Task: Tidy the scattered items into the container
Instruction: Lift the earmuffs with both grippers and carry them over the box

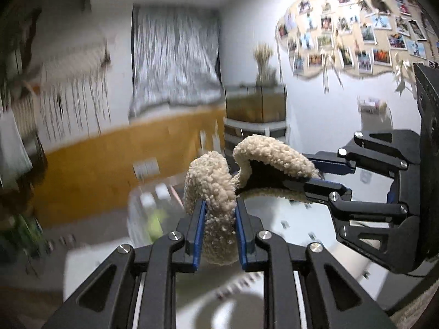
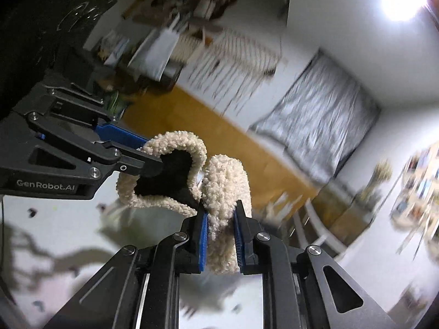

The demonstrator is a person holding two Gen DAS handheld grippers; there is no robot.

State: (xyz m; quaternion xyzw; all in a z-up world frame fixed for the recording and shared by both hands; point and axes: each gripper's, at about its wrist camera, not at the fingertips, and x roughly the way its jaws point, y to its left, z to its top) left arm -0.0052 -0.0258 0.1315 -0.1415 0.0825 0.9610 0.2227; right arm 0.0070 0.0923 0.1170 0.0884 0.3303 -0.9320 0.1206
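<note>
The left claw (image 1: 219, 219) is closed narrow on one end of a cream fleece item (image 1: 214, 192); its blue pads (image 1: 199, 230) press the pile from both sides. The right claw (image 2: 221, 227) is closed narrow on the other end of the same item (image 2: 227, 189). The item hangs between the two claws, above the white surface (image 2: 68, 230), and folds open to show a black lining (image 2: 170, 175). In the left wrist view the right claw (image 1: 304, 176) enters from the right of the item; in the right wrist view the left claw (image 2: 149, 150) enters from its left. A blurred clear container (image 1: 148, 208) sits on the surface left of the item.
</note>
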